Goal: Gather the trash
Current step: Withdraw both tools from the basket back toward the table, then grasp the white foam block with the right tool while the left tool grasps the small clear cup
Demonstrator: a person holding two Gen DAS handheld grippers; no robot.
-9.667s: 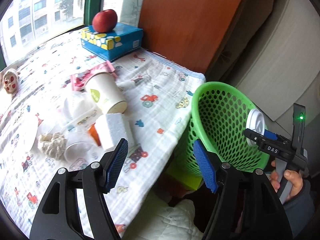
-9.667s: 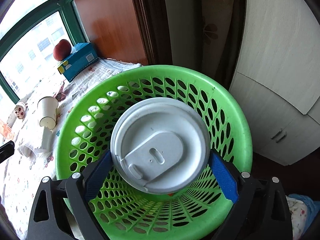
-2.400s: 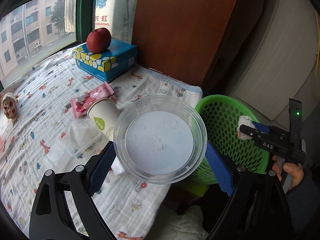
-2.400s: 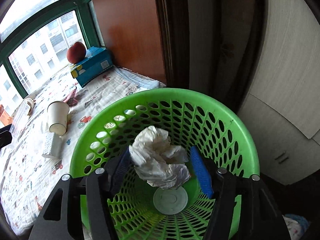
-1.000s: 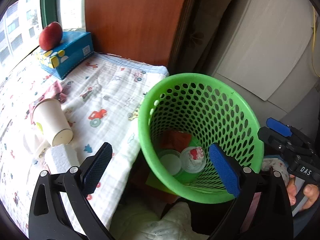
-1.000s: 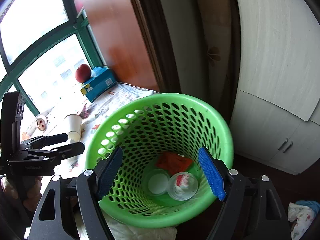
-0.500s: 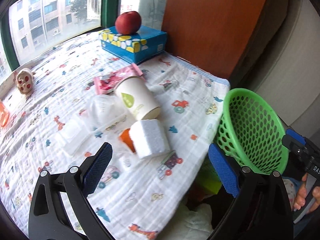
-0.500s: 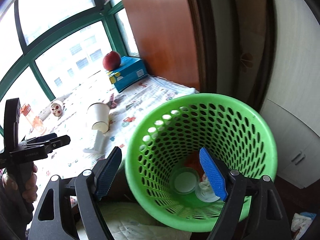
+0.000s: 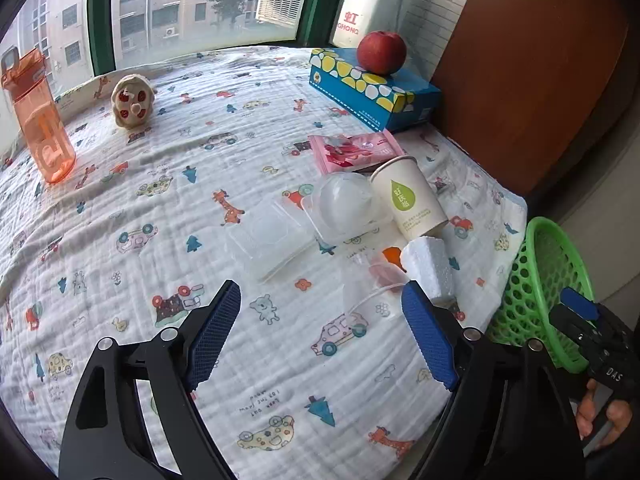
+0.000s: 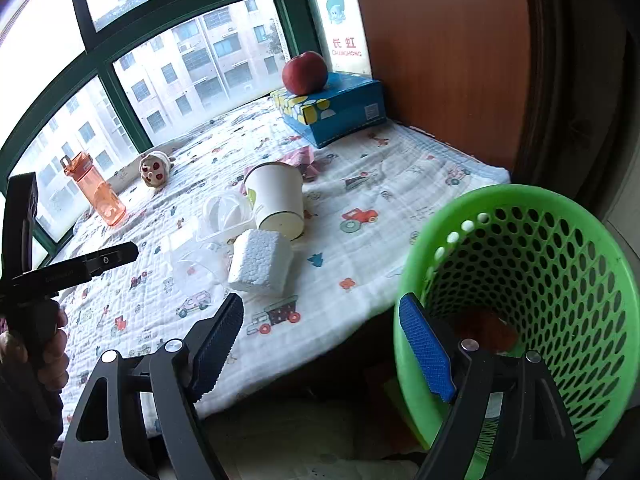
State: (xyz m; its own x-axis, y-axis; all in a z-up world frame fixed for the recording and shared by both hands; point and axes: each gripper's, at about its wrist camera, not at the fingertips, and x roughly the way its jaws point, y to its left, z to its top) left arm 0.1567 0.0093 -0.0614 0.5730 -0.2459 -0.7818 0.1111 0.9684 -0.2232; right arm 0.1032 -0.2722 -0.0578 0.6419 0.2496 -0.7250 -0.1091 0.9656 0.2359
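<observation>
Both dropped their loads: left hand-held gripper (image 9: 320,336) and right hand-held gripper (image 10: 322,346) now empty, jaws apart. We're back over foam block (image 9: 429,266) at 1 o'clock; green basket (image 10: 560,280) awaits.

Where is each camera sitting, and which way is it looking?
Left wrist view: sits on the left gripper, jaws open, looking across the cartoon-print blanket toward the window; the other gripper and its hand show at lower right.
Right wrist view: sits on the right gripper, jaws open, looking over the blanket edge and the green perforated plastic basket; the left hand shows.
Both share the white paper cup, white foam block, red apple and basket.
</observation>
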